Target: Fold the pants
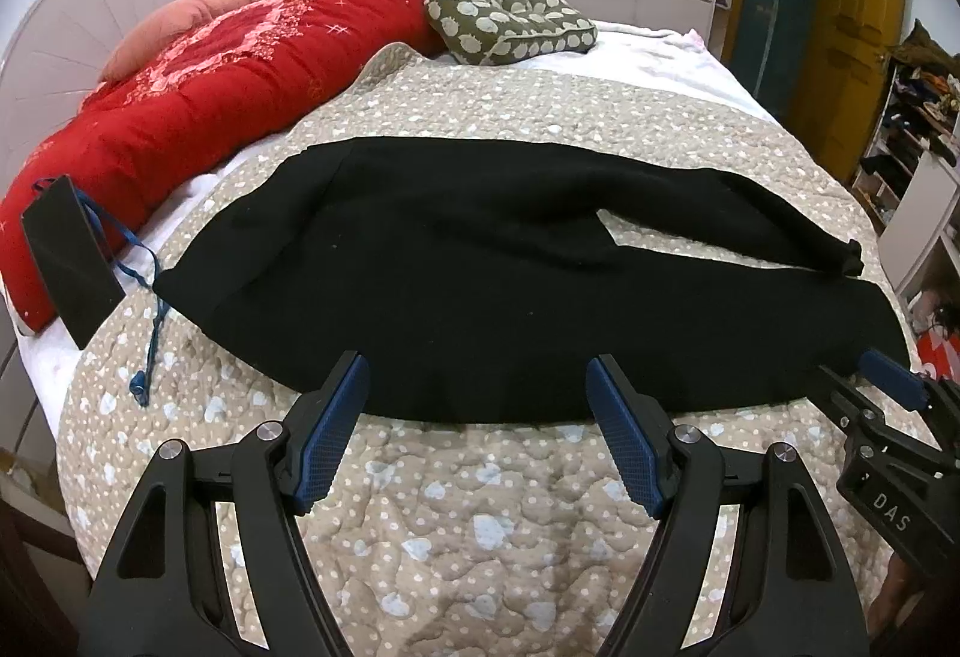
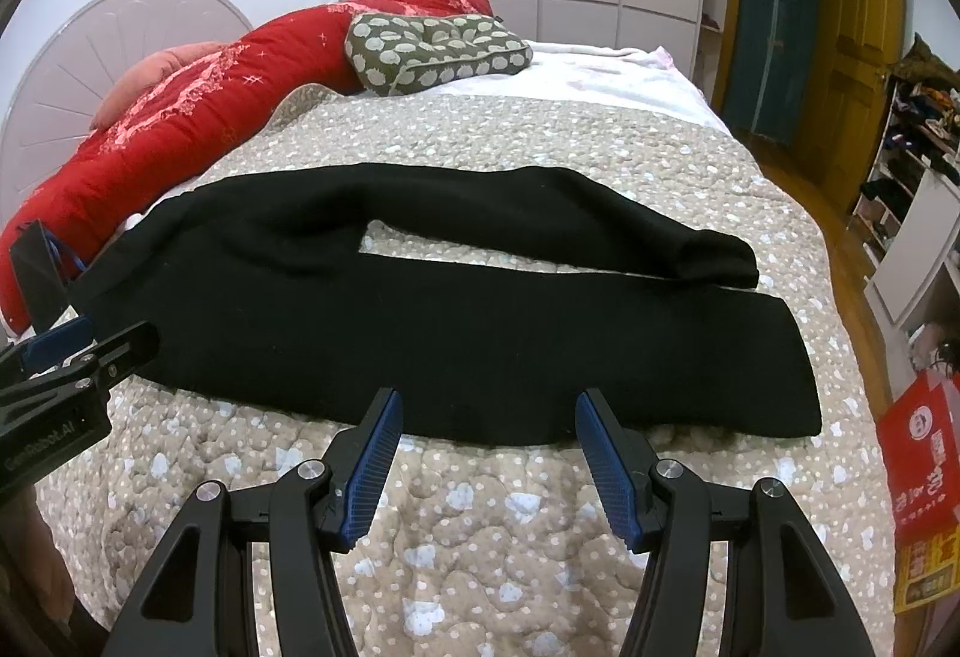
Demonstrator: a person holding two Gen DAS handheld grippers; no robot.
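Note:
Black pants (image 1: 456, 267) lie flat across the quilted bed, waist to the left, both legs stretched to the right with a gap between them; they also show in the right wrist view (image 2: 456, 321). My left gripper (image 1: 477, 375) is open and empty, its blue pads at the near hem of the pants. My right gripper (image 2: 487, 408) is open and empty, at the near edge of the front leg. Each gripper shows at the edge of the other's view: the right one (image 1: 888, 393), the left one (image 2: 72, 351).
A beige quilt with white hearts (image 1: 480, 525) covers the bed. A red duvet (image 1: 198, 75) and a green patterned cushion (image 1: 510, 21) lie at the far side. A black bag with blue strings (image 1: 69, 261) sits left. A red bag (image 2: 924, 489) stands on the floor, right.

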